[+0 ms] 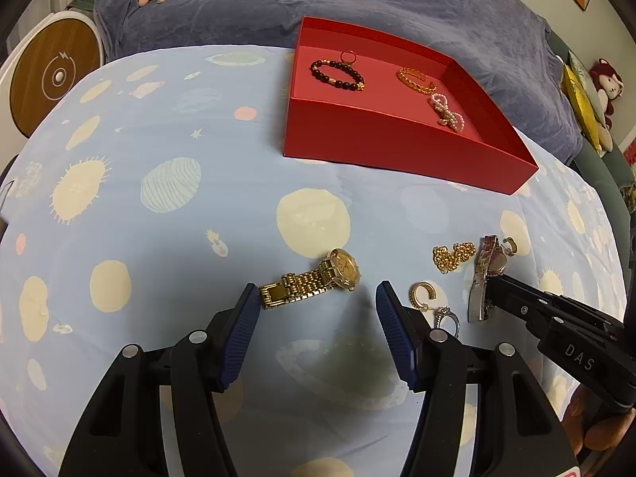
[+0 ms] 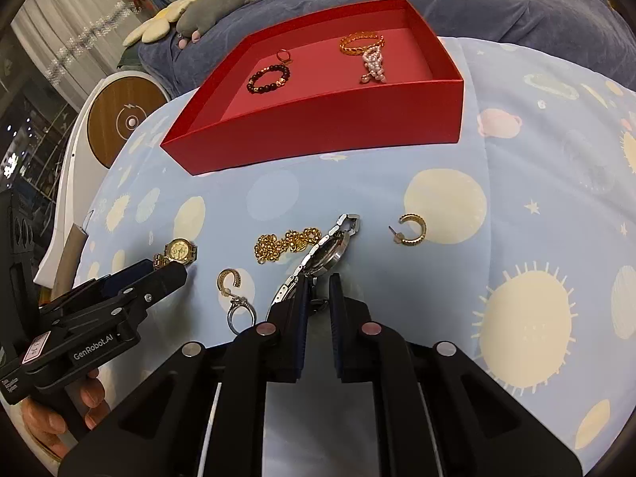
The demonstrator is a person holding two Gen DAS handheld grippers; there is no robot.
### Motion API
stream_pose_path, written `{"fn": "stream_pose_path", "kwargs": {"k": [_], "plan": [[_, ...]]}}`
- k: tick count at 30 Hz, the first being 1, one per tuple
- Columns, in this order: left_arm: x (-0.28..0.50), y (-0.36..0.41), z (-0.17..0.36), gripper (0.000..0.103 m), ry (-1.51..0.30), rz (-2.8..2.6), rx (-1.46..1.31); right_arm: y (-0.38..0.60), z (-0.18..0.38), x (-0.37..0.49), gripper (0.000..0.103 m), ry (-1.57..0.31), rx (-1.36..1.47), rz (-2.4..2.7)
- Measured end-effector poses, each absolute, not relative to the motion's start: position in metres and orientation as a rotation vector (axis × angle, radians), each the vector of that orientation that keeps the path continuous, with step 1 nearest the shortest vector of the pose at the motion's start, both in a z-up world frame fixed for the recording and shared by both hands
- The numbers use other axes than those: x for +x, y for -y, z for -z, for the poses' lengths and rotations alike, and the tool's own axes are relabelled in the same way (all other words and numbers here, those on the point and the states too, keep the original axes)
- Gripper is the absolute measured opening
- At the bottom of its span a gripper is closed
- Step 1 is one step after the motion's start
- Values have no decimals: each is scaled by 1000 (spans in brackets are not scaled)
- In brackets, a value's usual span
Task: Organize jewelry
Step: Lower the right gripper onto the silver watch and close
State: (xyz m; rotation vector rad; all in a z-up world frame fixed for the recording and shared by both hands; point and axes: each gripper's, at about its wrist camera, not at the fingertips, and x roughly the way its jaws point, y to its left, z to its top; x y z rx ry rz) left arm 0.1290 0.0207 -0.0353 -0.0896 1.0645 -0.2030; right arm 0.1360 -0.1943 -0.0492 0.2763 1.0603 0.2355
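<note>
Pinching the silver watch (image 2: 326,252), the right gripper (image 2: 318,290) jaws.

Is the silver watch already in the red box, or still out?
Out. The silver watch lies on the cloth before the red box, right gripper shut on its band.

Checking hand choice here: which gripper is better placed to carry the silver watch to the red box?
Right. The right gripper is already shut on the silver metal-band watch, while the left gripper hangs open by the gold watch, holding nothing. The red cardboard box lies ahead.
</note>
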Motion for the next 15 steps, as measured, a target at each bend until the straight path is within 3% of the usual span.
{"fn": "stream_pose_path", "kwargs": {"k": [2, 6, 11, 15], "plan": [[129, -19, 36, 58, -1062, 199, -79, 196, 48, 137, 16, -1059, 301, -229], [129, -19, 36, 58, -1062, 195, -79, 198, 46, 142, 43, -1031, 354, -211], [131, -18, 36, 58, -1064, 199, -86, 185, 47, 147, 42, -1014, 311, -208], [130, -18, 36, 58, -1062, 202, -80, 183, 48, 145, 23, -1010, 247, -182]]}}
